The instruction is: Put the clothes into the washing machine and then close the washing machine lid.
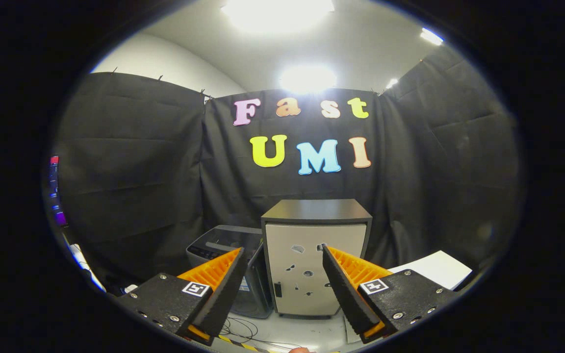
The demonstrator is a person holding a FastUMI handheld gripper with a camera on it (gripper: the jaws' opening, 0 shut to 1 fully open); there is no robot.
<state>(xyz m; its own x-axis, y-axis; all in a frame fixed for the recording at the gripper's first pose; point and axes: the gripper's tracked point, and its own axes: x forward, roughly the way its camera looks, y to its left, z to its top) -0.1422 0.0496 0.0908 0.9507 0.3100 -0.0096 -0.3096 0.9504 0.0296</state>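
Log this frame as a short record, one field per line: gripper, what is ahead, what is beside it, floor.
gripper: gripper open, fingers apart, nothing between them
ahead: beige cabinet with a dark top, seen through the gap, beyond the fingertips
beside cabinet: grey machine, standing lower, partly hidden by one finger
other side: white sheet
floor: cables on pale floor
clothes: cannot tell
backdrop: black cloth wall

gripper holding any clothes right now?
No. The gripper is open with nothing between its fingers; the cabinet stands beyond them.
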